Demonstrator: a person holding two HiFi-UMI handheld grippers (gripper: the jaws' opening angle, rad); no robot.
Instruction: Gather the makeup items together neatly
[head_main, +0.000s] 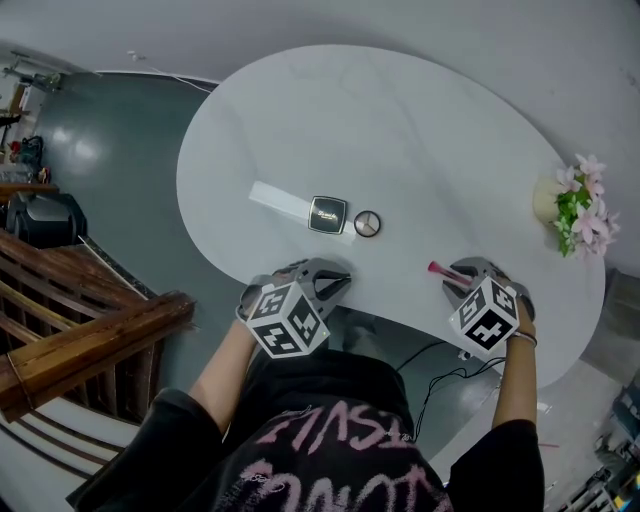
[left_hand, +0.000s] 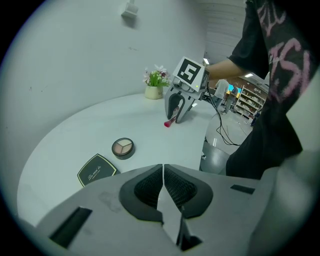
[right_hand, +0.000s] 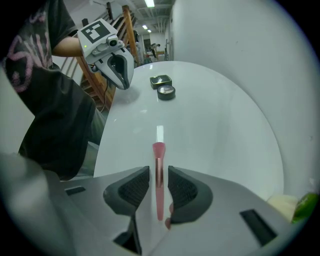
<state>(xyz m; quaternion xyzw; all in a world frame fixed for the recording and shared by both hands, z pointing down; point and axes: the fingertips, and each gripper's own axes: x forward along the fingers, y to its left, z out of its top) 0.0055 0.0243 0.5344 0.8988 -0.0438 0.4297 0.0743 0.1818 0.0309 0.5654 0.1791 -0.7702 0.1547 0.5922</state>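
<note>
On the white table (head_main: 400, 130) lie a dark square compact (head_main: 327, 215), a round eyeshadow palette (head_main: 367, 224) just right of it, and a long white item (head_main: 280, 202) partly under the compact. A pink makeup brush (right_hand: 159, 170) runs between the jaws of my right gripper (right_hand: 159, 172), with a slim gap on each side, so the gripper is open; its head (head_main: 437, 268) pokes out toward the palette. My left gripper (left_hand: 163, 167) is shut with nothing in it, near the table's front edge, short of the compact (left_hand: 96, 170) and palette (left_hand: 123, 147).
A small pot of pink flowers (head_main: 575, 200) stands at the table's far right end. A wooden stair rail (head_main: 90, 340) runs along the left, below the table. A black cable (head_main: 440, 375) lies on the floor by the person's body.
</note>
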